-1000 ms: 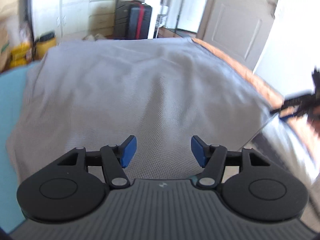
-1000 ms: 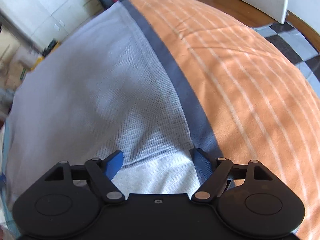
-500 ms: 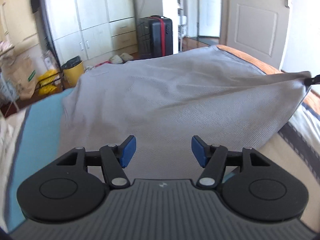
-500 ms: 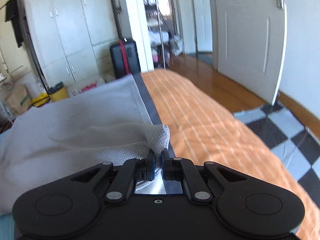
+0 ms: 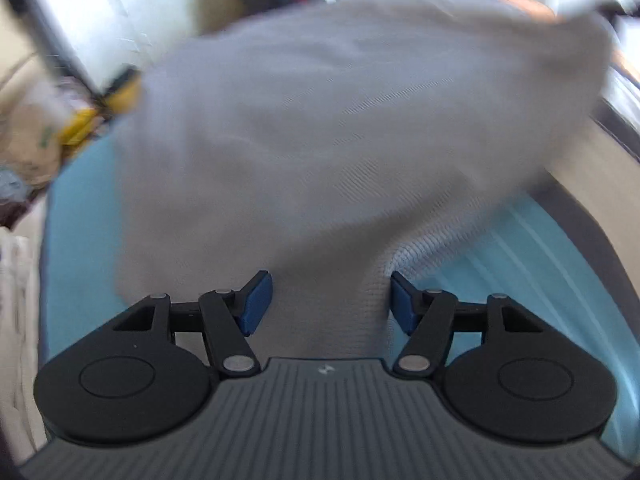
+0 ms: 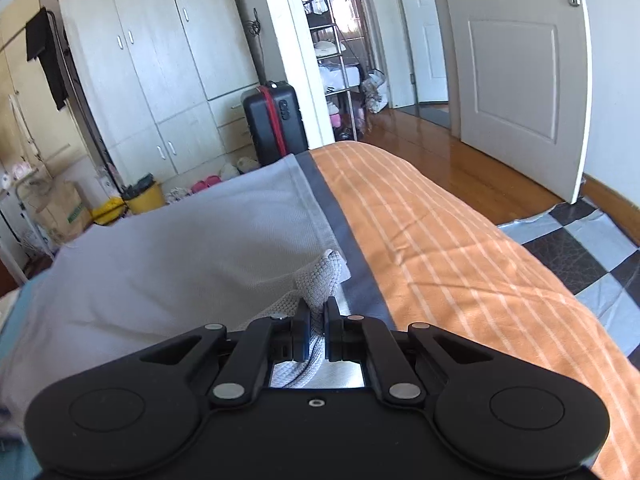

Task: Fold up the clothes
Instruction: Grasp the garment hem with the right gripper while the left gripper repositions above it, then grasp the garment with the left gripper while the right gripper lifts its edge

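A large grey knit garment (image 5: 340, 128) is spread over the bed. My left gripper (image 5: 331, 304) is open, its blue pads on either side of the garment's near edge, which bunches between them. The left wrist view is blurred by motion. My right gripper (image 6: 318, 326) is shut on a corner of the grey garment (image 6: 320, 276) and holds it lifted above the bed. The rest of the garment (image 6: 180, 248) slopes away to the left. At the top right of the left wrist view the lifted corner (image 5: 588, 20) shows.
The bed has an orange striped cover (image 6: 440, 240) on the right and a light blue sheet (image 5: 520, 264) under the garment. A black suitcase (image 6: 274, 120), wardrobes (image 6: 160, 80), a yellow bin (image 6: 146, 198) and an open white door (image 6: 520, 60) stand beyond the bed.
My right gripper closed on the garment's corner and lifted it. My left gripper dropped toward the garment's near edge, which now sits between its open pads.
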Motion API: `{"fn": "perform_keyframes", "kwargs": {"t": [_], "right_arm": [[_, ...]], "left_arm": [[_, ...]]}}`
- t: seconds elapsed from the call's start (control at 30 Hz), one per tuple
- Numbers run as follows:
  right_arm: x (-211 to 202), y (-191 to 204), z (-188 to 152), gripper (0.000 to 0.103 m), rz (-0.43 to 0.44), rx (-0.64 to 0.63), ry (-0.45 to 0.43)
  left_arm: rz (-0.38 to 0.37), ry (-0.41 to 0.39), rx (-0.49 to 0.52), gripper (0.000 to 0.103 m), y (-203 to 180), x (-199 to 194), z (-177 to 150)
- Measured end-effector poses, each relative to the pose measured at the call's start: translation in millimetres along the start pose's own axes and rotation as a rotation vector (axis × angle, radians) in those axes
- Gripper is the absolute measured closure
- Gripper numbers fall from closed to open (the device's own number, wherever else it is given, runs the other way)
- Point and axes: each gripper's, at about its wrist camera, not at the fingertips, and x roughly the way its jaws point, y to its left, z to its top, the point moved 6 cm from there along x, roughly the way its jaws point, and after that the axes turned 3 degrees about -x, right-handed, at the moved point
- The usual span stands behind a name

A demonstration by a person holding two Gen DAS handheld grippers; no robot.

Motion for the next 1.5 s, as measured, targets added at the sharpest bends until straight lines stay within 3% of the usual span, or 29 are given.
{"fn": "perform_keyframes", "kwargs": {"t": [0.03, 0.1, 0.27, 0.43, 0.5, 0.6, 0.67, 0.73, 0.8, 0.93, 1.03, 1.07, 1.1, 1.13, 1.2, 1.3, 1.47, 1.5], "right_arm": [[2.3, -0.8, -0.4, 0.096, -0.002, 0.008, -0.002], [20.7, -4.1, -0.4, 0.096, 0.030, 0.079, -0.002], [65.5, 0.6, 2.6, 0.096, 0.034, 0.259, 0.050], [75.2, 13.8, 0.6, 0.095, -0.006, 0.151, 0.060], [76.1, 10.9, -1.4, 0.095, -0.014, 0.167, 0.070], [79.5, 6.1, -4.0, 0.095, -0.035, 0.176, 0.085], [81.9, 7.2, -4.9, 0.095, -0.053, 0.139, 0.096], [84.2, 9.4, -6.0, 0.095, -0.063, 0.114, 0.107], [84.2, 11.0, -6.4, 0.095, -0.070, 0.101, 0.113], [81.6, 11.3, -6.3, 0.095, -0.066, 0.101, 0.124], [78.8, 10.9, -6.5, 0.095, -0.072, 0.105, 0.128], [78.1, 10.2, -6.5, 0.095, -0.075, 0.109, 0.130], [77.4, 9.5, -6.5, 0.095, -0.078, 0.113, 0.132], [76.7, 8.9, -6.5, 0.095, -0.081, 0.116, 0.133], [74.8, 8.2, -5.9, 0.094, -0.089, 0.114, 0.135], [73.1, 9.2, -4.7, 0.094, -0.090, 0.103, 0.132], [72.5, 11.5, -5.2, 0.094, -0.087, 0.081, 0.129], [71.4, 11.0, -5.3, 0.094, -0.086, 0.083, 0.132]], "left_arm": [[-0.004, -0.040, -0.036, 0.047, 8.1, 0.8, 10.8], [-0.010, -0.118, -0.107, 0.075, 24.5, 2.3, 32.2], [0.123, -0.126, -0.129, 0.076, 34.2, 42.1, 57.7], [0.307, -0.230, -0.130, 0.073, 56.7, 48.6, 58.4], [0.276, -0.200, -0.248, 0.073, 72.5, 43.9, 54.9], [0.151, -0.187, -0.453, 0.074, 83.2, 22.2, 44.8], [0.127, -0.208, -0.432, 0.074, 74.5, -1.0, 39.2], [0.152, -0.259, -0.359, 0.074, 63.9, -21.3, 35.7], [0.109, -0.311, -0.284, 0.073, 46.8, -38.5, 31.4], [-0.125, -0.297, -0.206, 0.073, 3.0, -51.0, 25.6], [-0.313, -0.204, -0.184, 0.070, -28.9, -42.3, 23.7], [-0.294, -0.135, -0.185, 0.059, -35.0, -30.3, 20.2], [-0.274, -0.066, -0.186, 0.054, -40.9, -18.8, 16.6], [-0.198, -0.038, -0.205, 0.054, -39.7, -9.0, 11.5], [-0.099, -0.018, -0.170, 0.053, -40.2, 5.1, 9.1], [-0.064, -0.042, -0.117, 0.041, -46.2, 17.2, 13.7], [0.149, -0.120, 0.068, 0.044, -56.6, 38.7, 27.1], [0.193, -0.146, 0.100, 0.063, -57.8, 40.8, 29.3]]}}
